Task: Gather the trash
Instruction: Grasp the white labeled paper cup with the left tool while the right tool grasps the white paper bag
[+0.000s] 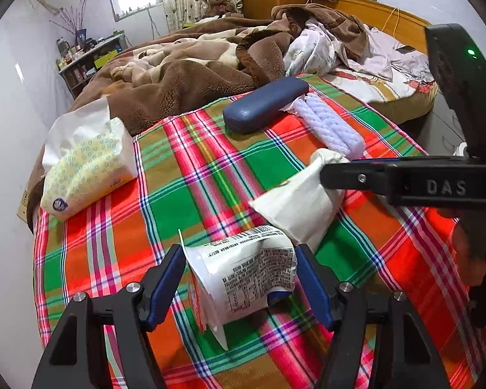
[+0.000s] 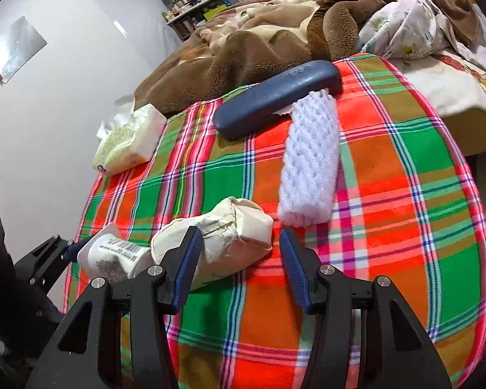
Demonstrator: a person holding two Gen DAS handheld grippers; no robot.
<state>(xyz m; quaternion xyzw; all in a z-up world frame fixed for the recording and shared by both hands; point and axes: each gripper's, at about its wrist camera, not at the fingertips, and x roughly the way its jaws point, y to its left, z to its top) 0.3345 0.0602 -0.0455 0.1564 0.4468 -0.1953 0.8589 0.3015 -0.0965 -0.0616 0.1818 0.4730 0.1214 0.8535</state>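
A crumpled white printed wrapper (image 1: 246,275) lies on the plaid cloth (image 1: 184,194) between the open fingers of my left gripper (image 1: 239,278); contact is unclear. It also shows in the right wrist view (image 2: 113,256). A crumpled cream paper bag (image 2: 230,236) lies just ahead of my open right gripper (image 2: 239,259), its end between the fingertips. In the left wrist view the right gripper (image 1: 340,175) reaches over this bag (image 1: 298,207). A white foam net sleeve (image 2: 311,162) lies further back.
A dark blue glasses case (image 2: 275,97) lies behind the foam sleeve. A yellow tissue pack (image 2: 129,142) sits at the cloth's left edge. A brown blanket (image 2: 259,42) and bedding are piled behind. A white wall runs along the left.
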